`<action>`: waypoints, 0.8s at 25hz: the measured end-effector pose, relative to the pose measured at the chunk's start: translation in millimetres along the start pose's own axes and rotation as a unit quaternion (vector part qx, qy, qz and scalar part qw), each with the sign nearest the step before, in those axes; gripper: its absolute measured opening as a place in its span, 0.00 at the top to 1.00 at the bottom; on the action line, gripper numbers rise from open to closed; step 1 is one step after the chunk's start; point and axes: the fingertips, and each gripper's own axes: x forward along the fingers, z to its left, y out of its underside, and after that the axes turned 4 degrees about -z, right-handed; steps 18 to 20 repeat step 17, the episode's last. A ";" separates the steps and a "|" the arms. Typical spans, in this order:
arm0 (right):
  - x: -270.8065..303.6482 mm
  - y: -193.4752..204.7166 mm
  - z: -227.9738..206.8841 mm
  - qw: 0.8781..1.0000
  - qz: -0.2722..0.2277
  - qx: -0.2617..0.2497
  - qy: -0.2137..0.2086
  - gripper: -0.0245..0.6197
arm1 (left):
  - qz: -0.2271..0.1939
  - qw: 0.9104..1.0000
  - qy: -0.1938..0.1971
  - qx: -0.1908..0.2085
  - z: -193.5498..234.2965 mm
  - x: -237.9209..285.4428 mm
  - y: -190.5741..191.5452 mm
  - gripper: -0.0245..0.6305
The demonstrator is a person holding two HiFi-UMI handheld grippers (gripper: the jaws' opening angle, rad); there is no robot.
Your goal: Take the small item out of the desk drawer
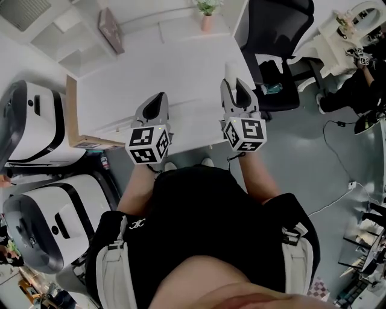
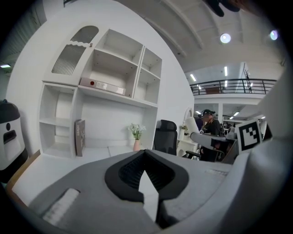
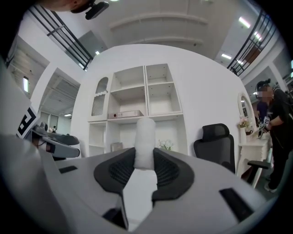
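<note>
A small white cylindrical item (image 3: 145, 137) stands upright between the black pads of my right gripper (image 3: 145, 155), which is shut on it. In the head view the item (image 1: 231, 70) sticks out past the right gripper (image 1: 233, 83), over the right part of the white desk (image 1: 181, 66). My left gripper (image 1: 159, 98) hovers over the desk's near edge, level with the right one. In the left gripper view its pads (image 2: 144, 154) meet at the tips with nothing between them. I cannot make out the drawer in any view.
A book (image 1: 111, 30) leans at the desk's back, and a small potted plant (image 1: 207, 17) stands there too. A black office chair (image 1: 277, 51) is to the right. Two large white machines (image 1: 33, 124) stand on the left. A person (image 3: 274, 132) stands far right.
</note>
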 end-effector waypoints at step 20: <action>5.7 7.8 12.0 1.000 0.007 0.007 -0.009 0.78 | -0.006 1.000 -0.005 0.001 13.0 -5.1 -6.4 0.94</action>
